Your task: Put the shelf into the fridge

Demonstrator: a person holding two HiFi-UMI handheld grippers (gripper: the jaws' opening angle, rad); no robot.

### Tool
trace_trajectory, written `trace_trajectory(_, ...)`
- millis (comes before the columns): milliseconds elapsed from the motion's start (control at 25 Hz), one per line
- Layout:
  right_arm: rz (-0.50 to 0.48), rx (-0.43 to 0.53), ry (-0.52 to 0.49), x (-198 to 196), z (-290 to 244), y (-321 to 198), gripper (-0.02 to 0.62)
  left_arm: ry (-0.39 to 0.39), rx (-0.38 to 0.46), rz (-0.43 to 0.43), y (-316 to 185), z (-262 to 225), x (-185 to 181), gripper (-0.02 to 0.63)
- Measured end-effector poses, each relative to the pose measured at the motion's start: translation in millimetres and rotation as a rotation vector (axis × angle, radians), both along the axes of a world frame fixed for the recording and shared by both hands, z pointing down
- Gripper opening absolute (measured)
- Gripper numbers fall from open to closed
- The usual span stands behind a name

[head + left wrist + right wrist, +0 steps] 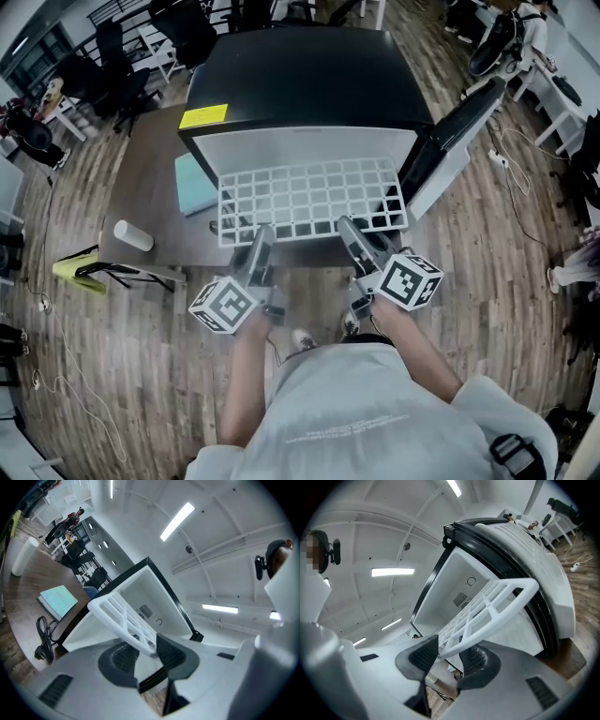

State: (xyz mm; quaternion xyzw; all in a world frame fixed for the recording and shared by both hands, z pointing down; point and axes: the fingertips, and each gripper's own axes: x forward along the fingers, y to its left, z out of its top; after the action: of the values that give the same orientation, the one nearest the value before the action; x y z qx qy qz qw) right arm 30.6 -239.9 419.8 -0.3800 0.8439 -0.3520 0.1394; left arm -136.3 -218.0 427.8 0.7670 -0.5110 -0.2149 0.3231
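A white grid shelf (309, 197) lies roughly level at the mouth of a small black fridge (300, 75) with a white inside, its far part over the opening. My left gripper (260, 246) is shut on the shelf's near edge left of centre. My right gripper (354, 239) is shut on the same edge right of centre. In the left gripper view the shelf (124, 616) runs up and left from the jaws of the left gripper (145, 653) toward the fridge cavity (140, 590). In the right gripper view the shelf (487, 606) is pinched by the right gripper (450, 653).
The fridge door (450, 141) stands open to the right. The fridge rests on a brown table (141, 187) with a teal book (195, 183), a white cylinder (133, 235) and a black cable (44, 639). Office chairs and desks stand farther off on the wooden floor.
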Motion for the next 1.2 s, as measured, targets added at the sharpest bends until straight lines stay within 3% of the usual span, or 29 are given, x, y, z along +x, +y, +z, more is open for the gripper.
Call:
trace_trajectory(720, 0.040, 0.015, 0.037, -4.7, -6.8, -2.9, 0.137, 0.002, -0.021, 0.037, -10.3, -4.6, -4.5, 0.103)
trace_trajectory(1200, 0.039, 0.013, 0.003, -3.4, -6.5, -3.2, 0.138, -0.024, -0.014, 0.041, -10.1, -9.6, -3.6, 0.103)
